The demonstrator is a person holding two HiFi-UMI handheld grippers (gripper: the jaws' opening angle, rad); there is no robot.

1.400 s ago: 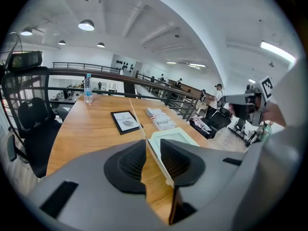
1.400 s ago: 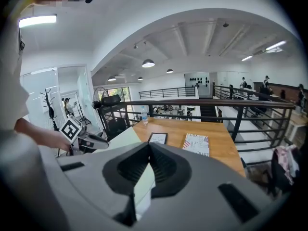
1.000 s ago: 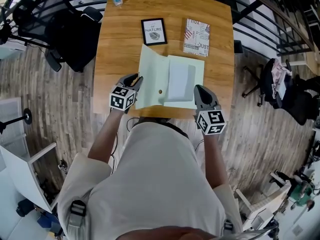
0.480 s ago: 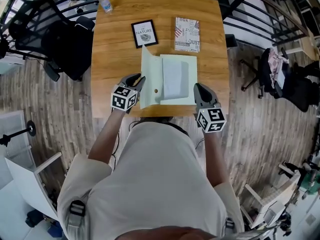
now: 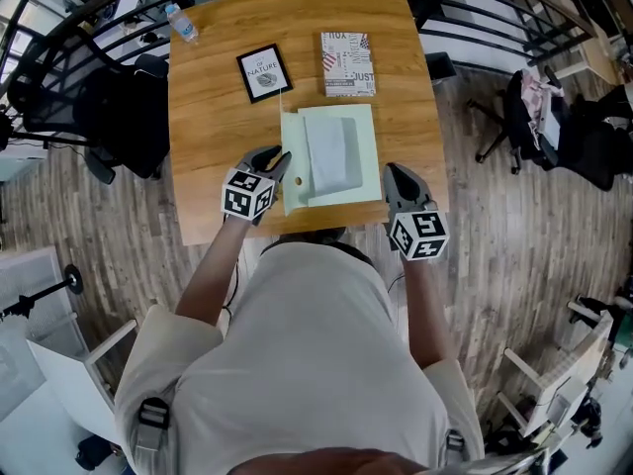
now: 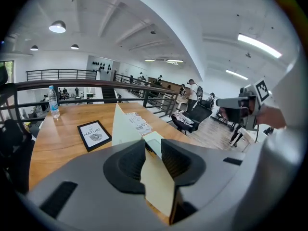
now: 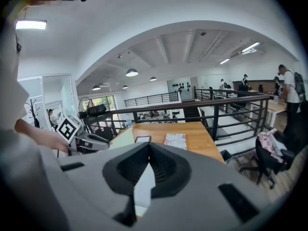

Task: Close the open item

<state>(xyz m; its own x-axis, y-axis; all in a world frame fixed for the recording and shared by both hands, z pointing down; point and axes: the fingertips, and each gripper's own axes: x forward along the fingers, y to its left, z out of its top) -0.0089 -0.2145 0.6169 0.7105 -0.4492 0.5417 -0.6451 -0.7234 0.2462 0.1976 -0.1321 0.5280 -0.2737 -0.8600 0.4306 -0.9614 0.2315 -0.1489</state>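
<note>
Head view: cover (image 5: pixel 294 181) of the pale green paper folder (image 5: pixel 356 156) shows only as a narrow strip. The left gripper view shows it as a tall sheet (image 6: pixel 124 126) standing steeply on edge, tipped toward the folder's other half. Only the head view shows the white sheet (image 5: pixel 329 154) lying inside.

Left gripper (image 5: pixel 275 158): jaws nearly together with the raised cover pinched between them; they have just been easing open a little. Right gripper (image 5: pixel 393 174): jaws all but closed, a pale sliver of the folder's edge in the slit between them, seen only in the right gripper view.

The folder sits at 6 o'clock on the light wooden table (image 5: pixel 213 117), close to the near edge, half shut. Its base lies flat and square to the table.

A black-framed picture (image 5: pixel 264 73) is at 11 o'clock from the folder and a printed booklet (image 5: pixel 348 63) at 12 o'clock. Both are near the folder but apart from it.

A plastic water bottle (image 5: pixel 183 25) stands at the table's 11 o'clock corner, well apart. Bare wood lies at 9 o'clock of the folder.

A black metal railing (image 7: pixel 231 105) runs past the far and right table edges. A black office chair (image 5: pixel 119 107) is at 9 o'clock off the table.
</note>
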